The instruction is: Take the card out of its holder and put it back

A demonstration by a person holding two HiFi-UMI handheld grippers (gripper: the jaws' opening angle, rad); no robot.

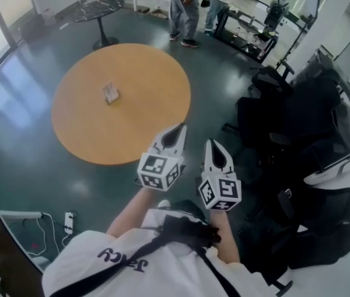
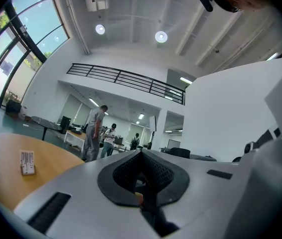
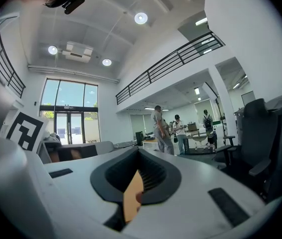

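A small white card in its holder [image 1: 110,92] stands near the middle of the round wooden table [image 1: 132,129]. Both grippers are held level, side by side, short of the table's near edge and well away from the card. The left gripper [image 1: 178,130] is shut with nothing in it. In the left gripper view its jaws [image 2: 141,152] meet at the tip, and the card holder [image 2: 27,162] shows far off at the left on the tabletop [image 2: 1,183]. The right gripper [image 1: 211,146] is also shut and empty, jaws together in its own view [image 3: 138,151], where the card is out of sight.
Black office chairs [image 1: 298,122] crowd the floor right of the table and of my right gripper. Two people [image 1: 184,11] stand beyond the table, near a dark round table [image 1: 98,8]. A power strip [image 1: 68,221] and a monitor [image 1: 8,258] lie at lower left.
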